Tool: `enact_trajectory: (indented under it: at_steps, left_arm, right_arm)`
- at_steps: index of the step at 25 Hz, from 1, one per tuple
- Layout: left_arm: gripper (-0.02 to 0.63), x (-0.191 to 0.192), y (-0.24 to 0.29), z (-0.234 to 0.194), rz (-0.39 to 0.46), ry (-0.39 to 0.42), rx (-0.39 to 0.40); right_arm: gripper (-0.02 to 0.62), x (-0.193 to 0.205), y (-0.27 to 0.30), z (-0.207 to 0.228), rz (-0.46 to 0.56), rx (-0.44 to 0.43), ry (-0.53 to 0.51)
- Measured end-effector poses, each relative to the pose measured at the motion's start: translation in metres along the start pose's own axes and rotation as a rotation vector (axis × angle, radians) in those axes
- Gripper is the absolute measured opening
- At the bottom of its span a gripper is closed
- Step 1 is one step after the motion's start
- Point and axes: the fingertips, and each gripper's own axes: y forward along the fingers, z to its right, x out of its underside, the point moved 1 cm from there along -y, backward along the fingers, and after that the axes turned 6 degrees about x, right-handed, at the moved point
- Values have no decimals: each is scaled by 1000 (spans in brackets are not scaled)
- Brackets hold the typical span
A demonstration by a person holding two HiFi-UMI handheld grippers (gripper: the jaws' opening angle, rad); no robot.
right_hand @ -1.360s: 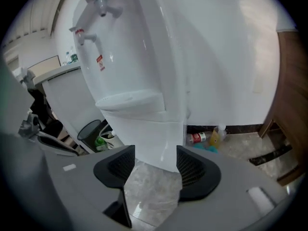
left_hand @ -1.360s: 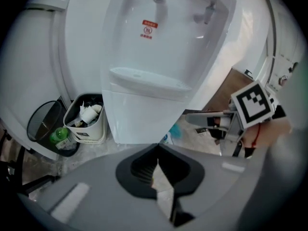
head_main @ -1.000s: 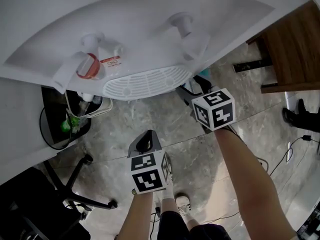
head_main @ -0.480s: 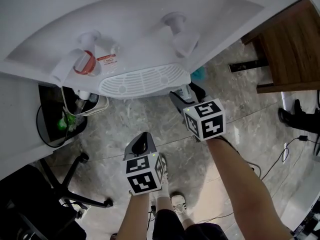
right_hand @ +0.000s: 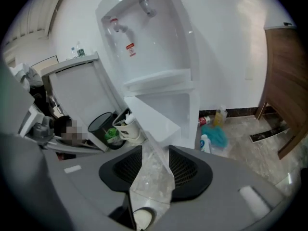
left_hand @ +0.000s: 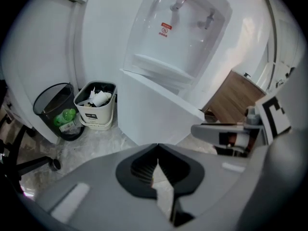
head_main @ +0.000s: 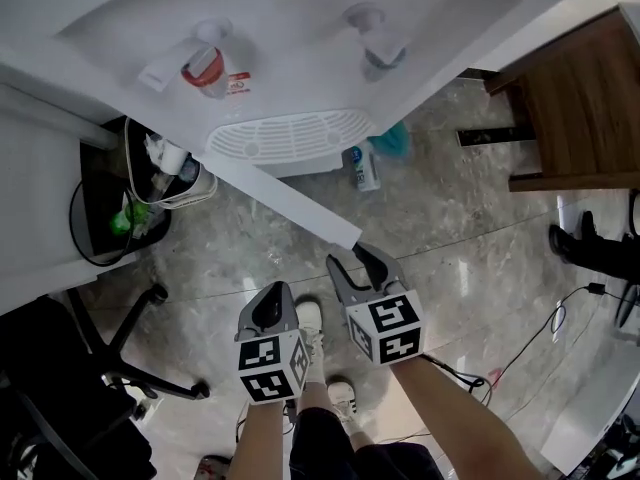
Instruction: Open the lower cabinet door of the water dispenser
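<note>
The water dispenser point(head_main: 300, 28) stands at the far side, white, with two taps above a drip tray. Its lower cabinet door point(head_main: 290, 200) is already swung open and reaches from the left of the cabinet toward the near right over the marble floor point(head_main: 450, 228). The right gripper point(head_main: 358, 263) is just near the free end of this door. Its jaws are partly spread and have just been closing. In the right gripper view only floor shows between them, and the corner of the door is a little beyond the tips, not pinched. The left gripper point(head_main: 274, 293) is to the left of it, a bit nearer, and holds nothing. Its jaws are pressed together at the tips. To the left of the dispenser there are a white bin point(head_main: 185, 183) and a black bin point(head_main: 115, 218), both with rubbish. On the floor to the right of the door lie a bottle point(head_main: 365, 168) and a blue cloth point(head_main: 392, 140).
</note>
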Motion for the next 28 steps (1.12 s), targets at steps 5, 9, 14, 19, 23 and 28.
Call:
enact_trajectory:
  at_steps: [5, 9, 14, 19, 23, 28]
  left_arm:
    - [6, 25, -23, -12, 9, -11, -12]
    - [6, 39, -36, -17, 10, 2, -28]
    - [6, 45, -44, -25, 7, 9, -53]
    - [6, 41, -52, -22, 7, -2, -57]
    - [6, 41, -65, -4, -15, -8, -34]
    - [6, 43, -88, 31, -37, -26, -1]
  right_arm:
    - [103, 29, -13, -53, -58, -48, -2]
    - [56, 39, -15, -82, -70, -61, -11]
    - [40, 47, -14, -105, -65, -96, 12]
    - [-8, 45, -24, -95, -74, -99, 5]
    - [-8, 46, -58, -81, -78, -94, 23]
    - [-8, 47, -108, -74, -95, -102, 62]
